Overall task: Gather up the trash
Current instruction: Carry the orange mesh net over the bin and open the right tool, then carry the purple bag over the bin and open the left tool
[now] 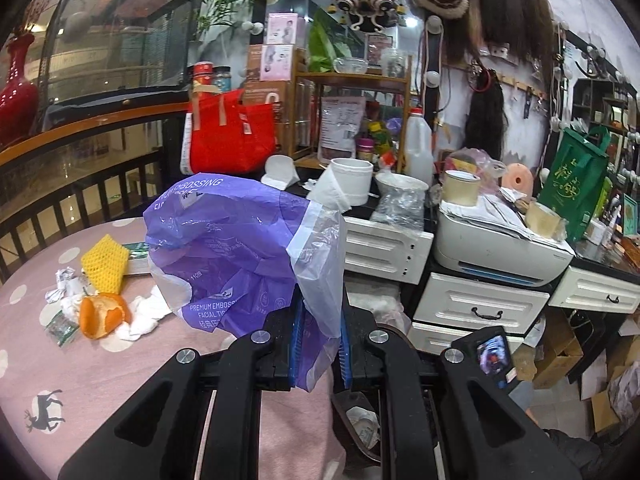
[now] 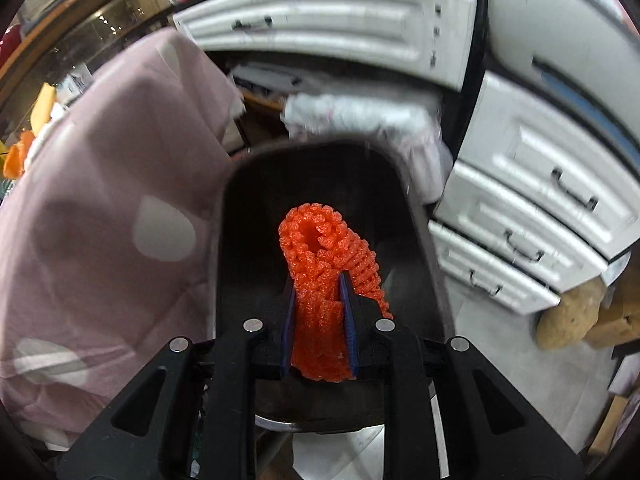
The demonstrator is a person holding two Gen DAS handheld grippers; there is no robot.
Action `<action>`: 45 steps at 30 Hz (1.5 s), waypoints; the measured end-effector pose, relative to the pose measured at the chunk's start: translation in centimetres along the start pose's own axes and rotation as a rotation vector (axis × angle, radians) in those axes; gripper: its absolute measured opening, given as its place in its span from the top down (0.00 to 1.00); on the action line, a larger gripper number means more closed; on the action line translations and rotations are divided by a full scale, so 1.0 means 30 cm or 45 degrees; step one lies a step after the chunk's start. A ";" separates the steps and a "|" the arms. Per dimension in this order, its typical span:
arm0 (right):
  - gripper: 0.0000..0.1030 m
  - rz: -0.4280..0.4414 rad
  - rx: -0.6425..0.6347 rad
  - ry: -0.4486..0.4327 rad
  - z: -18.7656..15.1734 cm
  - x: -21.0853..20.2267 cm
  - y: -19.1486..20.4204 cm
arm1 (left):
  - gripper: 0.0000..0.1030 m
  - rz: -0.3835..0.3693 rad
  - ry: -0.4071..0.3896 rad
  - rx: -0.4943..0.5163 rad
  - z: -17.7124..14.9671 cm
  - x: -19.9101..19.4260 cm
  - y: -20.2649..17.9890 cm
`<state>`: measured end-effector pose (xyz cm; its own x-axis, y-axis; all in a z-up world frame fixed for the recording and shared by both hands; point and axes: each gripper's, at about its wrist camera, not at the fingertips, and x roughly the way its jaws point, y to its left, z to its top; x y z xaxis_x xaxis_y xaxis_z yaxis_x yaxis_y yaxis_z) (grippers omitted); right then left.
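My left gripper is shut on a crumpled purple and clear plastic tissue wrapper, held up over the edge of the pink-clothed table. On that table lie an orange peel, a yellow foam net, white tissues and foil scraps. My right gripper points steeply down and is shut on an orange-red foam fruit net, which hangs over the mouth of a black bin. The bin also shows under the left gripper, with crumpled paper inside.
White drawer units stand right of the bin, with a printer on top. The hanging pink cloth borders the bin's left side. A red bag, jars and a paper roll crowd the dark counter behind. Cardboard boxes sit on the floor.
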<state>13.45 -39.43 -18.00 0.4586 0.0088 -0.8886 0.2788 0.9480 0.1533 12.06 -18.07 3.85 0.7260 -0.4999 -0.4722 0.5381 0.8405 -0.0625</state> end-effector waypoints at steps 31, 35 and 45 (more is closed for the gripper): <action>0.23 -0.238 0.263 -0.380 0.024 -0.398 -0.318 | 0.85 -0.556 0.536 0.139 -0.163 0.344 -0.379; 0.23 -0.248 0.275 -0.382 0.017 -0.401 -0.333 | 0.85 -0.575 0.587 0.184 -0.201 0.392 -0.403; 0.22 -0.266 0.296 -0.395 0.021 -0.411 -0.355 | 0.85 -0.576 0.760 0.267 -0.295 0.517 -0.450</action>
<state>5.36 -49.83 -8.40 0.5939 -0.3054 -0.7443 0.5590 0.8220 0.1087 12.28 -35.33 -10.41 0.0950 -0.5376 -0.8378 0.8402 0.4947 -0.2222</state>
